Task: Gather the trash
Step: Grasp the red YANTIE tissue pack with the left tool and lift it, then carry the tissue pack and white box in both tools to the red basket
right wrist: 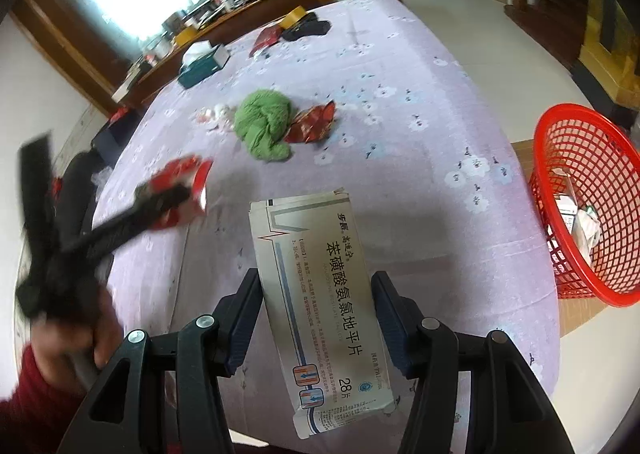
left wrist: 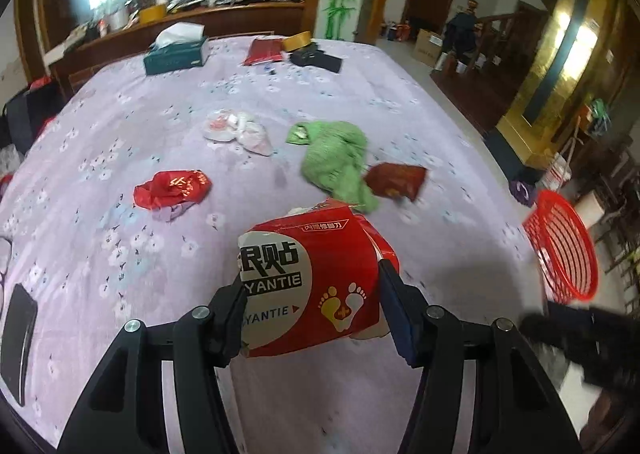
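Left wrist view: left hand-held gripper (left wrist: 314,314) clamps the red box (left wrist: 310,282) between its fingers, above the tablecloth (left wrist: 100,254).

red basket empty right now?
No. The right wrist view shows a white packet and crumpled paper lying inside the red basket beside the table.

right gripper (right wrist: 316,318): clamped on a grey-white medicine box (right wrist: 320,294), box standing on end over the purple cloth
left gripper (right wrist: 176,194): blurry, looks like it's got a red box (right wrist: 188,182)
red basket (right wrist: 588,206): right of the table (right wrist: 400,74), some trash inside
green cloth (right wrist: 266,122): mid-table, touching a red wrapper (right wrist: 314,122)
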The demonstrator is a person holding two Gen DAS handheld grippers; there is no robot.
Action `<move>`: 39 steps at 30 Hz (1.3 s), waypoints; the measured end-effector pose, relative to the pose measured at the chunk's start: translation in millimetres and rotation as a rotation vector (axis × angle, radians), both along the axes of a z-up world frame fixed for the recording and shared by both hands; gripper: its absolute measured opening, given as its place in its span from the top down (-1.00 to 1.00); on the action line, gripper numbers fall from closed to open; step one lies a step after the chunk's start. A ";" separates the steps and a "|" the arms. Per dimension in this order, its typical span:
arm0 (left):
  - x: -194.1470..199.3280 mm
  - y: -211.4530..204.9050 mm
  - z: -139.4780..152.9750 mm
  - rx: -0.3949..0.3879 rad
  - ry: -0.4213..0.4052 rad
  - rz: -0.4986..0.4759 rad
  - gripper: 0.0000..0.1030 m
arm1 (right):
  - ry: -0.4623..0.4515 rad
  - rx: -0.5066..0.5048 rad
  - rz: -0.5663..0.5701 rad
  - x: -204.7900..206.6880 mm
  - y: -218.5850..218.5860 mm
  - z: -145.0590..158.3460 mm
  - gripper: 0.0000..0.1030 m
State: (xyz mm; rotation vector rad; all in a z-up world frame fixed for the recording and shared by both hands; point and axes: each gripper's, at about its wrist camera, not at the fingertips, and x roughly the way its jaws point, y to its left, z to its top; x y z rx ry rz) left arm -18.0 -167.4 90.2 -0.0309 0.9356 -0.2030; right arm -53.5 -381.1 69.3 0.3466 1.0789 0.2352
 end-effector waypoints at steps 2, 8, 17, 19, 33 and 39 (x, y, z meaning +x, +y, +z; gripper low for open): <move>-11.5 -6.6 5.5 0.005 -0.012 -0.015 -0.12 | 0.000 0.007 -0.022 2.1 -2.5 2.2 -0.16; -22.4 -14.8 19.2 0.020 -0.039 -0.037 -0.13 | -0.018 0.020 -0.044 3.1 -4.7 12.4 -0.16; -26.5 -25.3 32.7 0.021 -0.067 -0.051 -0.13 | -0.056 0.033 -0.050 0.0 -10.8 28.9 -0.17; -26.3 -28.6 35.9 0.020 -0.076 -0.057 -0.13 | -0.063 0.032 -0.051 -0.8 -12.1 31.9 -0.17; -17.3 -36.5 42.3 -0.010 -0.085 -0.068 -0.13 | -0.092 0.028 -0.088 -0.3 -26.8 43.5 -0.17; -15.7 -37.1 41.8 -0.003 -0.082 -0.067 -0.13 | -0.087 0.036 -0.087 0.3 -27.2 41.7 -0.17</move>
